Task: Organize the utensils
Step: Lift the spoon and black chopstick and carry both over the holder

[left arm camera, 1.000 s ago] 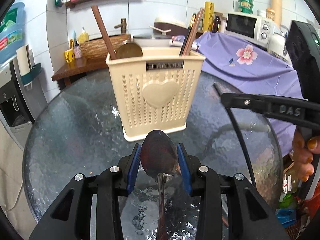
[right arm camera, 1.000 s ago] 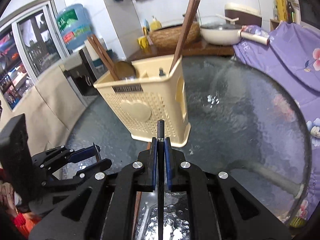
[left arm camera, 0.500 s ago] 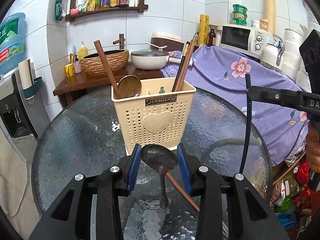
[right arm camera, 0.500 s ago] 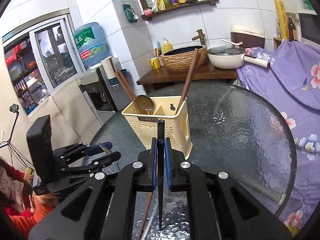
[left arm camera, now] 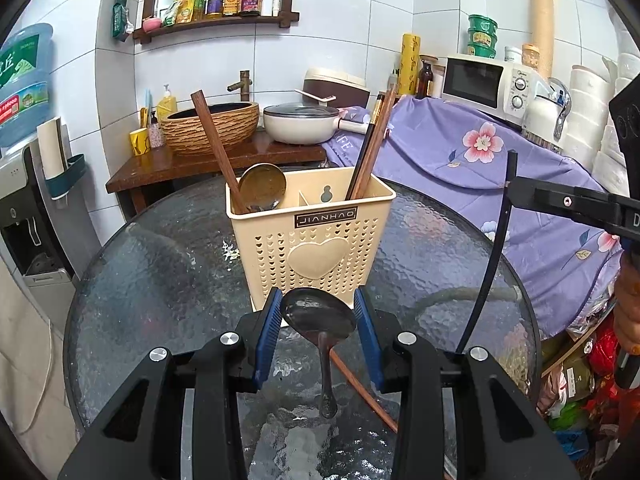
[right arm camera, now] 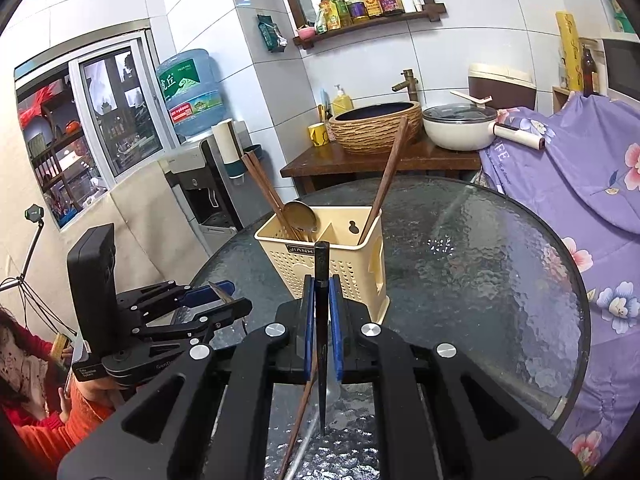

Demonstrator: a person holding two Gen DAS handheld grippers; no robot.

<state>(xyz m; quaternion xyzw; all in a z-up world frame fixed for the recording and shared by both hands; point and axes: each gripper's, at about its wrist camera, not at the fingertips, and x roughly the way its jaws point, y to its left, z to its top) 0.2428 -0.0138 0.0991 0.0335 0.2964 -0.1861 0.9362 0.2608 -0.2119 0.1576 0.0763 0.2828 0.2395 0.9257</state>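
**Desk:** Spoon (left arm camera: 318,314) in your left gripper (left arm camera: 319,322), bowl clamped between the blue pads, handle hanging down toward the glass table (left arm camera: 160,280). Correct?

**Field:** Correct. Your left claw is closed on the bowl; the handle's long axis runs nearly vertical beneath it. The cream utensil holder (left arm camera: 310,236) stands straight ahead of that claw and lower, its open top facing up.

**Desk:** And your right?

**Field:** Your right gripper (right arm camera: 321,334) is closed on a black chopstick (right arm camera: 321,320), pinched near its upper end, the shaft pointing down at the table. The holder (right arm camera: 324,264) lies just ahead of it too.

**Desk:** What is already in the holder?

**Field:** Brown chopsticks and a brass-coloured spoon (left arm camera: 262,186) in the left compartment, more chopsticks leaning in the right one. One brown chopstick (left arm camera: 362,388) lies loose on the glass below your grippers.

**Desk:** Which hand goes first?

**Field:** A judgement only: both are about equally near. Each utensil already hangs upright, so you need to carry it forward over the rim and lower it, spoon toward the left compartment, chopstick toward the right.
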